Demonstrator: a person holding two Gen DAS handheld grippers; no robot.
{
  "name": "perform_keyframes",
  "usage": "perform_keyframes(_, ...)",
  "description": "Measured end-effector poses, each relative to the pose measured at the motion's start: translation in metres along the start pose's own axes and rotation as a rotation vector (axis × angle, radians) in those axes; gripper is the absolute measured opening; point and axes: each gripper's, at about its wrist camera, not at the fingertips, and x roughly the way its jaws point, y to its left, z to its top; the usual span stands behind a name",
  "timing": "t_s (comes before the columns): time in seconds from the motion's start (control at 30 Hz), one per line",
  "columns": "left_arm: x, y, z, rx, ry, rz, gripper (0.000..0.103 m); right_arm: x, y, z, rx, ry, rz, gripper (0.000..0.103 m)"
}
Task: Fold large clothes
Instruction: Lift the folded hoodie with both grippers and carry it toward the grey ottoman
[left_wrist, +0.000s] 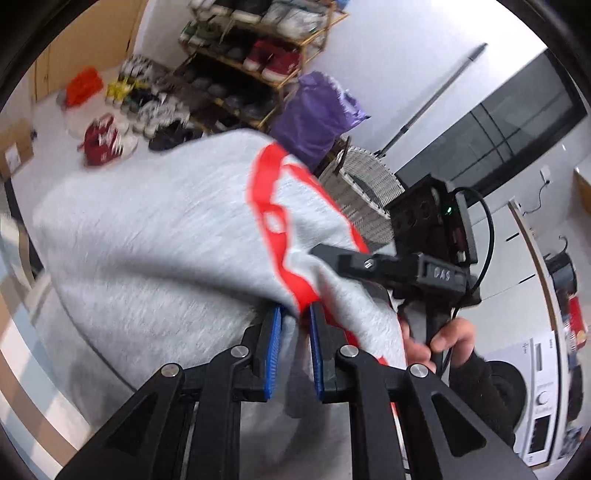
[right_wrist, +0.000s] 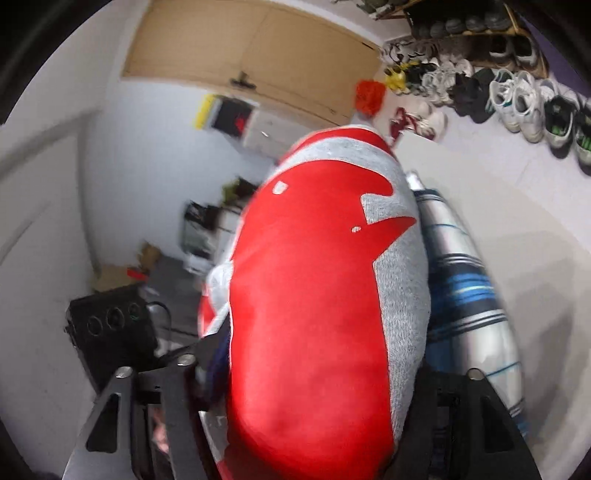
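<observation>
A large grey garment (left_wrist: 147, 240) with a red print hangs in a bunch in the left wrist view. My left gripper (left_wrist: 295, 314) is shut on a fold of it, which is pinched between the blue pads (left_wrist: 274, 347). The upper finger of my right gripper (left_wrist: 340, 258) lies on the same cloth just beyond, held by a person's hand (left_wrist: 450, 339). In the right wrist view the garment (right_wrist: 314, 277) bulges between the widely spread jaws of my right gripper (right_wrist: 317, 343) and hides its fingertips. Whether its pads press the cloth does not show.
A blue, white and black striped cloth (right_wrist: 465, 295) lies on a pale surface (right_wrist: 509, 206) beside the garment. Behind are a shoe rack (left_wrist: 258, 55), a purple bag (left_wrist: 314, 110), a white wicker basket (left_wrist: 365, 188), shoes on the floor (right_wrist: 517, 99) and a washing machine (left_wrist: 543, 406).
</observation>
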Motion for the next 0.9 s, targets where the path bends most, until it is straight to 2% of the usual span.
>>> perform_keyframes(0.03,-0.004,0.010,-0.007,-0.021,0.003,-0.012,0.008,-0.003,-0.001,-0.003,-0.017,0.013,-0.057,0.094)
perform_keyframes(0.1,-0.017,0.016,-0.017,-0.019,-0.013,0.011,0.008,-0.015,0.004,-0.005,-0.061,-0.011,-0.183,0.103)
perform_keyframes(0.17,-0.024,0.022,-0.020,-0.029,-0.015,0.026,0.009,-0.031,0.015,-0.007,-0.079,-0.048,-0.251,0.103)
perform_keyframes(0.23,-0.028,0.035,-0.026,-0.073,-0.004,0.028,0.009,-0.052,0.036,-0.014,-0.086,-0.114,-0.366,0.103)
perform_keyframes(0.3,-0.030,0.039,-0.030,-0.084,-0.008,0.045,0.008,-0.059,0.070,-0.028,-0.188,-0.143,-0.424,0.103)
perform_keyframes(0.37,-0.034,0.038,-0.033,-0.084,-0.019,0.060,0.008,-0.057,0.112,-0.054,-0.354,-0.162,-0.496,0.103)
perform_keyframes(0.43,-0.041,0.036,-0.034,-0.083,-0.038,0.071,0.009,-0.043,0.147,-0.089,-0.531,-0.136,-0.510,0.103)
perform_keyframes(0.5,-0.050,0.031,-0.031,-0.083,-0.081,0.090,0.009,-0.011,0.168,-0.123,-0.702,-0.076,-0.569,0.103)
perform_keyframes(0.53,-0.055,0.029,-0.030,-0.087,-0.094,0.096,0.009,0.015,0.166,-0.135,-0.734,-0.003,-0.620,0.103)
perform_keyframes(0.57,-0.056,0.031,-0.031,-0.092,-0.102,0.103,0.009,0.034,0.159,-0.142,-0.733,0.034,-0.687,0.103)
perform_keyframes(0.67,-0.066,0.032,-0.034,-0.092,-0.125,0.141,0.009,0.082,0.157,-0.163,-0.843,0.022,-0.923,0.103)
perform_keyframes(0.7,-0.069,0.033,-0.035,-0.095,-0.133,0.156,0.009,0.091,0.158,-0.168,-0.864,0.016,-0.962,0.103)
perform_keyframes(0.9,-0.061,0.055,-0.039,-0.152,-0.117,0.122,0.009,0.113,0.158,-0.176,-0.871,-0.013,-0.998,0.103)
